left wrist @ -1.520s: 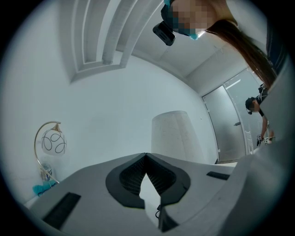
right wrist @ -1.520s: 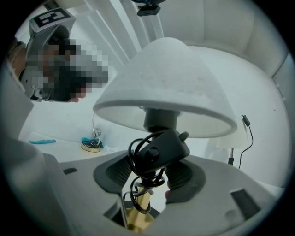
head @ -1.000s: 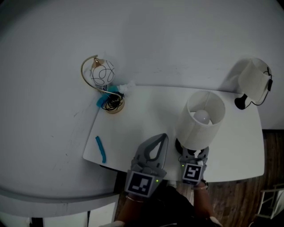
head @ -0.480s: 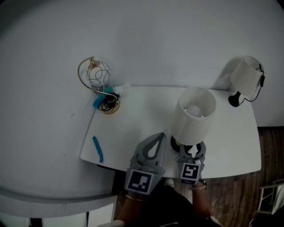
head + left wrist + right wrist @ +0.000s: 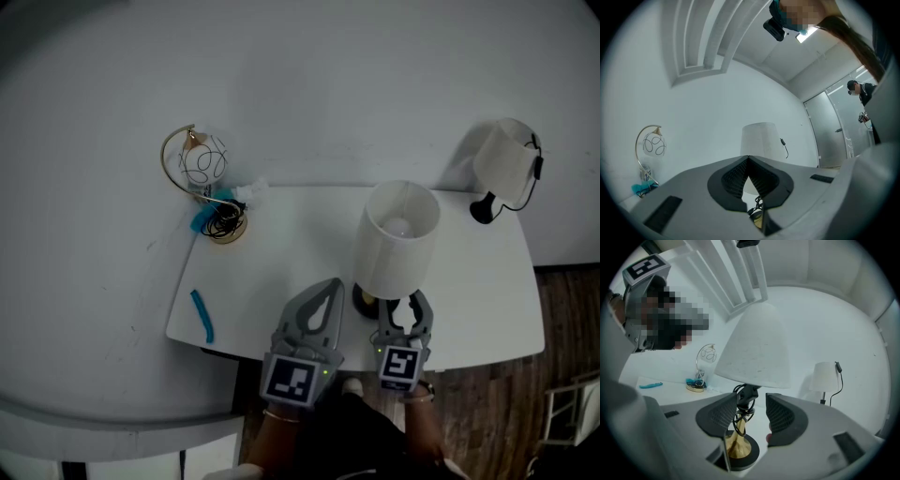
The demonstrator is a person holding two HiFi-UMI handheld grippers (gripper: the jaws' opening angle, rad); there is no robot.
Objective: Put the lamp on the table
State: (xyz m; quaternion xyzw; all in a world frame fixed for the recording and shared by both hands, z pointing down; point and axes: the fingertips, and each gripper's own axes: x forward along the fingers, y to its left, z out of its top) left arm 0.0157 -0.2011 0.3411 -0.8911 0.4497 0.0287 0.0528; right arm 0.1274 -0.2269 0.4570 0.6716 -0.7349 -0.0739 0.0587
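Note:
The lamp (image 5: 398, 239), with a white shade, a gold stem and a black foot (image 5: 364, 302), stands upright on the white table (image 5: 281, 253). My right gripper (image 5: 408, 300) sits just in front of the foot, at the table's front edge. Its jaws are open and have just been closing a little. In the right gripper view the lamp's (image 5: 754, 350) stem and coiled cord show in the gap of the right gripper (image 5: 752, 401), and the pads do not press on them. My left gripper (image 5: 330, 284) is shut and empty, left of the lamp; the lamp (image 5: 759, 138) shows beyond the left gripper (image 5: 748, 157).
A gold arc lamp with a wire globe (image 5: 204, 164) stands at the table's back left corner, with a blue strip (image 5: 202, 314) near the left edge. A second white lamp (image 5: 502, 164) with a black cord is at the back right. Wooden floor (image 5: 562, 300) lies to the right.
My right gripper has drawn back from under the lamp's shade toward the table's front edge, so its fingers now show. The lamp stays standing. The left gripper has kept still.

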